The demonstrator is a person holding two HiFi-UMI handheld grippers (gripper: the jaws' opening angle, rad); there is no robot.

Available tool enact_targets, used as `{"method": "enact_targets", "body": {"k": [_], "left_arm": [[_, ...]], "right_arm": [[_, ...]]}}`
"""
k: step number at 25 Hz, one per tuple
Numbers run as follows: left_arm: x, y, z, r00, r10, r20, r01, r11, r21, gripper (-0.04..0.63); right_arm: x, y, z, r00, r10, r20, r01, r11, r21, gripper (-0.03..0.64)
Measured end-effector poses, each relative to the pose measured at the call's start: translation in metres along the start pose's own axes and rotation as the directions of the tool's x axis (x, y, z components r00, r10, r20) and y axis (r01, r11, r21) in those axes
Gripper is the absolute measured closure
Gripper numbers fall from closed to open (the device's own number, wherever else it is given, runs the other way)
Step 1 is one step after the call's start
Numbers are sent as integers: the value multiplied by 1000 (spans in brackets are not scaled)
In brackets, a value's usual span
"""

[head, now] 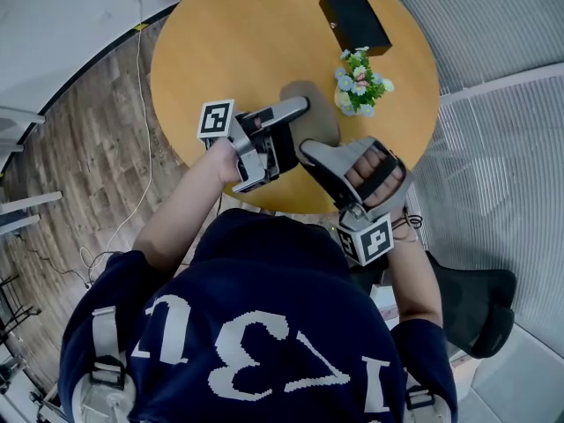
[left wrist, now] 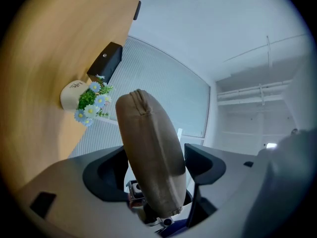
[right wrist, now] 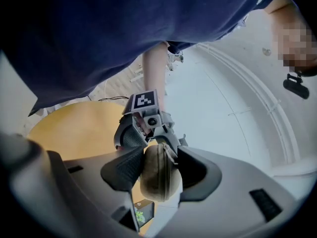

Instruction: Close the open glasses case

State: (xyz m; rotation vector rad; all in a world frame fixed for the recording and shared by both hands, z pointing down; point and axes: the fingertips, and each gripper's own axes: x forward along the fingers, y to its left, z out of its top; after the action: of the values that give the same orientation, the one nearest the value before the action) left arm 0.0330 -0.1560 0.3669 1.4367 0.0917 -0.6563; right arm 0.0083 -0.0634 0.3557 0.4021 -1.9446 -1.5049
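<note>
The glasses case (head: pixel 314 104) hangs between left tool (head: pixel 295 129) and right tool (head: pixel 319 154) above the table (head: pixel 229 42), flowers (head: pixel 361 82) beyond.

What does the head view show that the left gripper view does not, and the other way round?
Only the head view: the plank floor, the black chair and the hold of the right gripper on the glasses case. Only the left gripper view: white ledges on the far wall. Both: the left gripper shut on that brown case, the flower pot, the black box and the round wooden table.
</note>
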Motion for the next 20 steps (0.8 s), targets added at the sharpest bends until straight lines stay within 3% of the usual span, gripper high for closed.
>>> {"method": "enact_targets", "body": {"k": [5, 6, 8, 9, 11, 13, 15, 16, 17, 20], "left_arm": [[5, -13, 2, 998, -52, 26, 51, 998, 32, 258], [6, -16, 7, 997, -52, 58, 49, 997, 52, 261], [4, -27, 23, 987, -71, 141, 56, 992, 110, 291], [3, -34, 32, 980, -86, 180, 60, 987, 147, 293], [-1, -51, 45, 970, -101, 222, 45, 969, 242, 295], [0, -66, 48, 973, -91, 214, 10, 936, 352, 296], [3, -81, 47, 976, -87, 198, -8, 899, 437, 296], [5, -87, 46, 977, -88, 194, -13, 884, 468, 296], [7, -92, 46, 977, -87, 194, -20, 871, 492, 296], [9, -99, 43, 977, -72, 201, -45, 849, 526, 296]], "right_arm": [[-1, -8, 0, 1000, -19, -14, 19, 1000, -19, 382], [1, -11, -3, 999, -24, -23, 24, 999, 23, 382], [-1, -22, -10, 998, -58, -24, 62, 977, 205, 382], [-5, -30, -13, 996, -92, -20, 93, 942, 323, 380], [-14, -46, -23, 988, -151, -27, 140, 818, 559, 379], [-19, -56, -37, 983, -178, -45, 148, 622, 769, 379], [-20, -62, -48, 977, -208, -50, 130, 388, 913, 379], [-20, -66, -51, 972, -230, -45, 116, 309, 944, 379], [-19, -70, -51, 967, -252, -36, 108, 277, 955, 379], [-15, -72, -42, 962, -271, -18, 105, 309, 945, 457]]}}
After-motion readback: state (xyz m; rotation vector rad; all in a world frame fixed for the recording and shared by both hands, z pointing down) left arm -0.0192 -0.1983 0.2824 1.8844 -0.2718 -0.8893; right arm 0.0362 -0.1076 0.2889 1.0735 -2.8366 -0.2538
